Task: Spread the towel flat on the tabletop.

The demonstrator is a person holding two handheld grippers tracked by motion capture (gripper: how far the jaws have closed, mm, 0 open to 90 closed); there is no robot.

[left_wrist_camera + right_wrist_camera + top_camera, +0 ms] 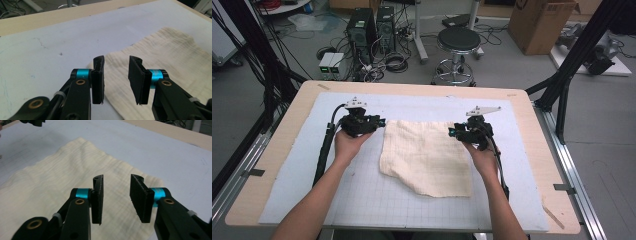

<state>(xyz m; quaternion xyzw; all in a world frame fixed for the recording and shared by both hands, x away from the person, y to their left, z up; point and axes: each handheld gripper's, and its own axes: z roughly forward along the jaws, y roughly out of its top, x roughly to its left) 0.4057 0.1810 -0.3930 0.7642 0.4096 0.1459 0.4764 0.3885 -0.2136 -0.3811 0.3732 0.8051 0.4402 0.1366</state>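
The cloth [427, 157], cream and faintly checked, lies in the middle of the high view, spread flat on the pale gridded mat [362, 195] that covers the wooden table [272, 165]. Its upper edge runs straight between the two tools, while its lower edge slants and sags toward the lower right, so it looks laid out but not yet squared. The left gripper [382, 121] sits at the cloth's upper left corner and the right gripper [452, 132] at its upper right corner, each pointing inward; that placing suits hands working the two top corners at once.

In the left gripper view, the left gripper [116, 80] stands partly open with nothing between its jaws. The cloth [170, 57] fills the right half of the frame, its corner lying just under and beyond the fingertips, apart from the pads.

In the right gripper view, the right gripper [116, 200] is likewise partly open and empty. The cloth [62, 177] spreads across the left and centre, with its corner below the jaws. The other tool shows at the upper left edge.
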